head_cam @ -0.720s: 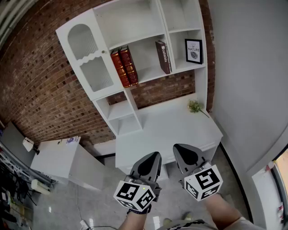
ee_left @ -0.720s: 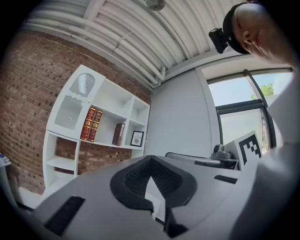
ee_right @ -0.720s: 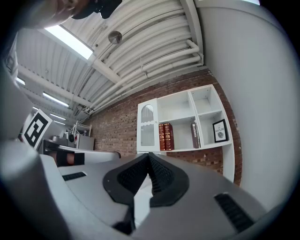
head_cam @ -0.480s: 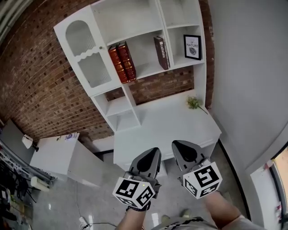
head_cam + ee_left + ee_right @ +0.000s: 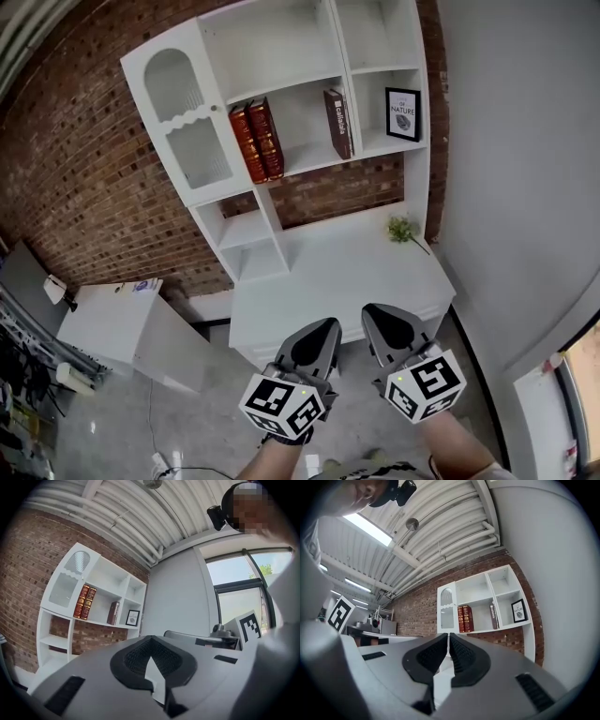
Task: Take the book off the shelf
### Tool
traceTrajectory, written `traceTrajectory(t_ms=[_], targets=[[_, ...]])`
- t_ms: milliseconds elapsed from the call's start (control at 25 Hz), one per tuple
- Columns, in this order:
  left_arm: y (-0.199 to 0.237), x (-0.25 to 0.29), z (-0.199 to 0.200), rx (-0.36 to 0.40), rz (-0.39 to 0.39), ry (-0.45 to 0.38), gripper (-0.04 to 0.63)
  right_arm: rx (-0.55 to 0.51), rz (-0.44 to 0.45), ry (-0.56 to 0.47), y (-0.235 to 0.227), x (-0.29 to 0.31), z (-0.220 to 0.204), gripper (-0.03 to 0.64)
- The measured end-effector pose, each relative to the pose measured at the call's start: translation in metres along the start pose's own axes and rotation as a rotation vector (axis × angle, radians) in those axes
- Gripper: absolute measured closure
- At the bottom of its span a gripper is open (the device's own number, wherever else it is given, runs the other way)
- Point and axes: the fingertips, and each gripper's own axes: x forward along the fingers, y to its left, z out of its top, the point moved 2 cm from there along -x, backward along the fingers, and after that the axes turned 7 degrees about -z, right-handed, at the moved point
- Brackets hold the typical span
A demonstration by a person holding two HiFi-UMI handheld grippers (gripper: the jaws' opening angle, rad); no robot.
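Note:
Two red books (image 5: 257, 141) stand upright at the left of the white shelf unit's (image 5: 281, 56) middle compartment. A dark brown book (image 5: 338, 123) leans at that compartment's right side. The same books appear small in the left gripper view, red books (image 5: 85, 603) and dark book (image 5: 113, 612), and in the right gripper view, red books (image 5: 464, 618) and dark book (image 5: 493, 616). My left gripper (image 5: 321, 330) and right gripper (image 5: 382, 317) are held side by side before the desk, far short of the shelf. Both are shut with nothing between the jaws.
A framed print (image 5: 403, 112) stands in the shelf's right cubby. A small green plant (image 5: 404, 227) sits on the white desk (image 5: 328, 281) below. A low white cabinet (image 5: 108, 323) stands at the left by the brick wall (image 5: 66, 178). A grey wall (image 5: 525, 169) closes the right side.
The head view has shifted slightly, so shelf and desk sit a little differently in frame. Both grippers stay side by side, shut and empty.

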Motion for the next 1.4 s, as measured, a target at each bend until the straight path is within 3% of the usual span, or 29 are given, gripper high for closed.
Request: traceTrajectory(t_ms=[440,840,1400], targets=[[-0.013,0.030,-0.003,0.023,0.022,0.014,0.584,0.043,-0.009,-0.014,-0.038,-0.003,0.001,0.595],[0.007,0.050,-0.009,0.029,0.028,0.009,0.584,0.048,-0.006,0.003,-0.055,0.021,-0.012,0.595],[0.118,0.120,-0.005,0.023,-0.034,-0.024,0.584,-0.009,-0.091,0.032,-0.093,0.135,-0.029,0.595]])
